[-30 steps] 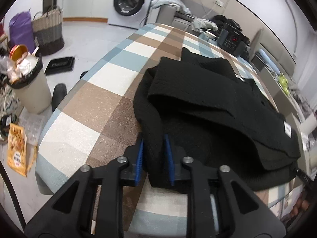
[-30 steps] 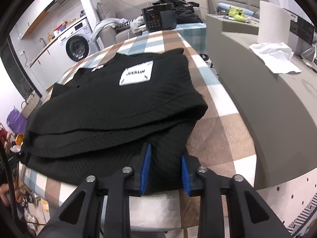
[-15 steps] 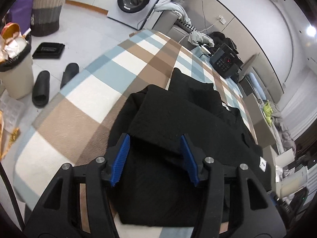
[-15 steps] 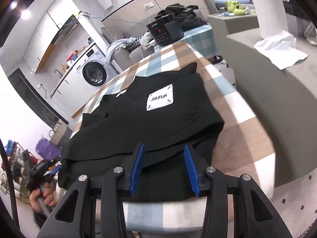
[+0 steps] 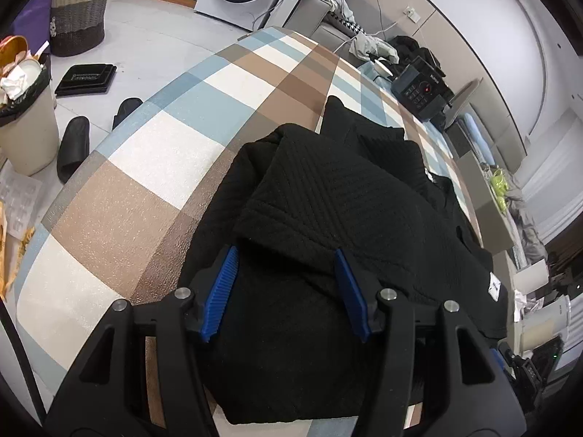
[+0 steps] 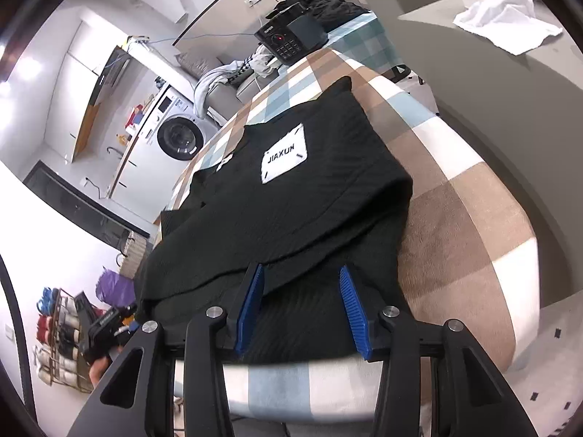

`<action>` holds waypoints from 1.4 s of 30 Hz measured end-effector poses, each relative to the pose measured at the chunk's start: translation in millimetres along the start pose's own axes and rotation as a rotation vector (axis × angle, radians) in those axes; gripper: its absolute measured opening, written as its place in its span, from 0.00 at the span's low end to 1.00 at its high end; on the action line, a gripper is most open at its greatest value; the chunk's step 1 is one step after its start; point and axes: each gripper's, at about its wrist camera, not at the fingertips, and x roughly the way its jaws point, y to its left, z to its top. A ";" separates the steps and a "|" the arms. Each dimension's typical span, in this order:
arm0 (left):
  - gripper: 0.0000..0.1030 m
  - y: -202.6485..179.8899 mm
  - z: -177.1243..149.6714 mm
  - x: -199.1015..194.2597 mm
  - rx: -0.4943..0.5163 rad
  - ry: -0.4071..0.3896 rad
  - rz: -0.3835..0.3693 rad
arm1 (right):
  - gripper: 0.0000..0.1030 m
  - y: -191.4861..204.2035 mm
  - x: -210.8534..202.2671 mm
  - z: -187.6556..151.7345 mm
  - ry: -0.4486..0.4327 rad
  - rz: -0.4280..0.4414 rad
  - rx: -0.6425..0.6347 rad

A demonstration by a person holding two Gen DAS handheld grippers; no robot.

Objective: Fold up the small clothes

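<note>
The folded black garment (image 5: pixel 328 240) lies just ahead of both grippers, long axis running left to right. The left gripper (image 5: pixel 286 287) is opening over its left near edge; the right gripper (image 6: pixel 300 304) stands open, nothing gripped, over the right near edge.

- Black garment (image 5: pixel 328 218) under the blue pads (image 5: pixel 220 287): matt ribbed knit cloth, white woven label (image 6: pixel 285 159).
- Tablecloth (image 5: pixel 153 167) beyond: checked, grainy, faint sheen.
- Pads: ridged plastic.

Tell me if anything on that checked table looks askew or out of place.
The black knit garment is folded unevenly: its upper layer sits skewed, leaving the lower layer sticking out at the near edge. It also hangs slightly over the checked table's near rim.
</note>
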 end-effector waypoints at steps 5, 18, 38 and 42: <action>0.51 2.7 5.1 1.8 -0.020 -0.002 -0.007 | 0.43 -11.7 7.5 15.7 -0.051 0.003 0.069; 0.07 -1.7 28.0 10.4 -0.041 -0.093 -0.028 | 0.10 -14.9 6.1 37.0 -0.186 -0.026 0.105; 0.01 -46.7 85.9 -30.3 0.051 -0.283 -0.084 | 0.05 26.6 -8.5 87.2 -0.293 -0.016 0.015; 0.01 -62.8 115.9 -19.0 0.067 -0.282 -0.091 | 0.05 34.1 3.1 119.2 -0.314 -0.024 0.049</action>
